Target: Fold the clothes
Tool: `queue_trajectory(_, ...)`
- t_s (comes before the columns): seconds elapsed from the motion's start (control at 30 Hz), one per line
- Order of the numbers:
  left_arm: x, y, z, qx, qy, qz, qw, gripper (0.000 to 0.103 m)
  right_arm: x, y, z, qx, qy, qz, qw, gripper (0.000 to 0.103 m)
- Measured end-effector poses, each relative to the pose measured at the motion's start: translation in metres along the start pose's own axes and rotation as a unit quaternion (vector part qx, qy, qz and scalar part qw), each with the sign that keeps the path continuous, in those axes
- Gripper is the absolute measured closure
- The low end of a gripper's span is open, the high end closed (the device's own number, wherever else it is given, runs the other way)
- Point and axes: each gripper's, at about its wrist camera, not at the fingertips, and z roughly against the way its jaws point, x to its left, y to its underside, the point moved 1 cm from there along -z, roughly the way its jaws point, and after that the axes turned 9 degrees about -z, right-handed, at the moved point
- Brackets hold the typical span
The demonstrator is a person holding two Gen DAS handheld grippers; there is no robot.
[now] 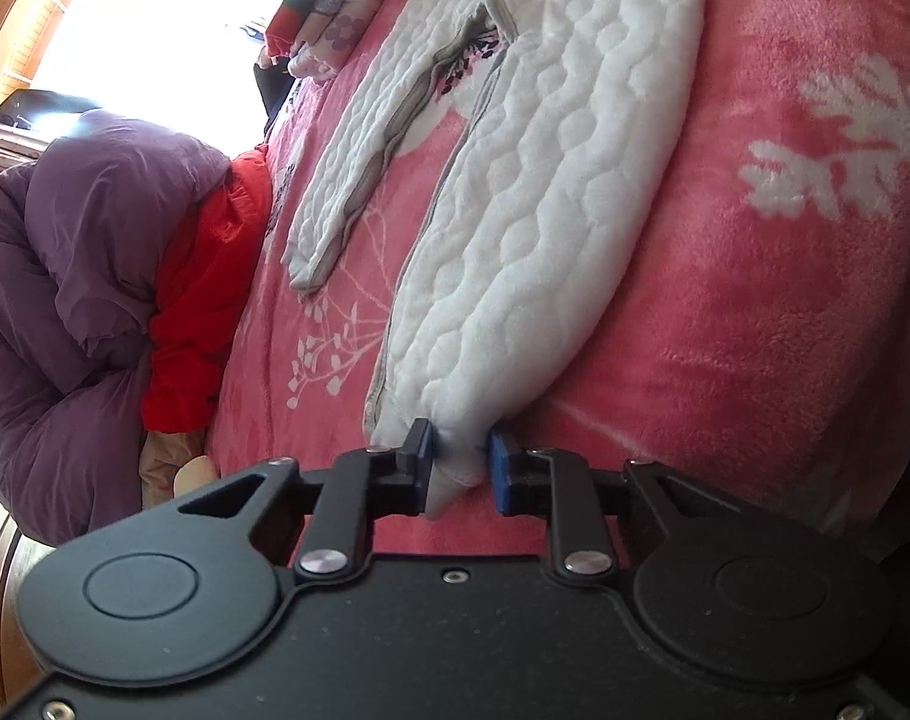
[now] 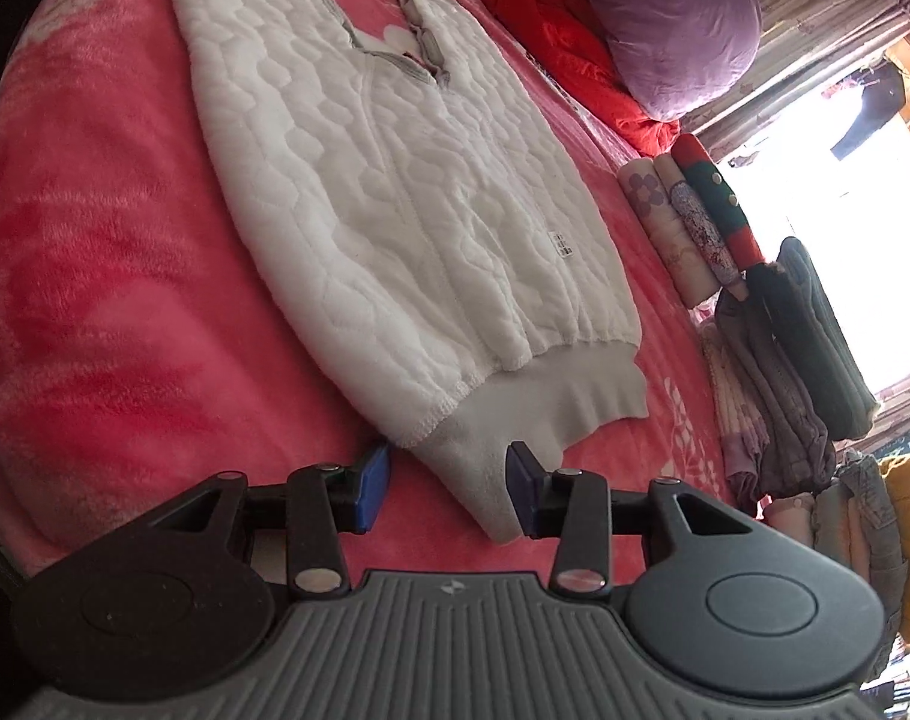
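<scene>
White quilted garment (image 2: 395, 210) on a pink blanket (image 2: 95, 270) with white leaf print.

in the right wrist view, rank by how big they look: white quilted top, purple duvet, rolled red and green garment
1. white quilted top, largest by far
2. purple duvet, though it lies farther away and is cut off by the frame
3. rolled red and green garment, smallest

Both wrist cameras look steeply down from close above the pink floral fleece bed blanket (image 1: 725, 300), from opposite ends of the shared white quilted fleece garment (image 2: 395, 198).
</scene>
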Motion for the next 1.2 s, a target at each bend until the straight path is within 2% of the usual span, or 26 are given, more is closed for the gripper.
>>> queue_trajectory(0.1,0.014,0.005,0.006,-0.017,-0.003,0.052,0.9985,0.088,-0.004,0.001,-0.004,-0.003,-0.005,-0.017,1.0,0.066)
queue_trajectory(0.13,0.021,0.007,0.007,-0.022,-0.005,0.075,0.9969,0.089,-0.006,0.001,-0.004,-0.005,-0.008,-0.024,1.0,0.071)
queue_trajectory(0.17,0.027,0.009,0.008,-0.027,-0.009,0.098,0.9948,0.09,-0.009,0.001,-0.003,-0.009,-0.011,-0.036,0.999,0.088)
queue_trajectory(0.27,0.043,0.012,0.009,-0.037,-0.018,0.152,0.9876,0.092,-0.019,0.002,0.006,-0.036,0.0,-0.075,0.997,0.099)
queue_trajectory(0.43,0.077,0.008,-0.001,-0.044,-0.022,0.246,0.9681,0.095,-0.046,-0.002,0.017,-0.095,0.031,-0.167,0.981,0.099)
queue_trajectory(0.57,0.114,-0.003,-0.012,-0.047,-0.027,0.31,0.9493,0.096,-0.072,-0.007,0.009,-0.12,0.028,-0.269,0.955,0.1)
queue_trajectory(0.67,0.141,-0.016,-0.024,-0.041,-0.03,0.337,0.94,0.097,-0.088,-0.013,0.0,-0.128,0.034,-0.31,0.942,0.1)
queue_trajectory(0.77,0.161,-0.031,-0.042,-0.033,-0.035,0.356,0.9333,0.097,-0.107,-0.016,-0.014,-0.128,0.034,-0.358,0.924,0.1)
queue_trajectory(0.9,0.177,-0.047,-0.072,-0.021,-0.041,0.377,0.9249,0.097,-0.119,-0.019,-0.038,-0.117,0.04,-0.389,0.913,0.1)
queue_trajectory(1.2,0.189,-0.071,-0.128,-0.006,-0.06,0.382,0.9223,0.097,-0.137,-0.027,-0.081,-0.097,0.059,-0.432,0.895,0.1)
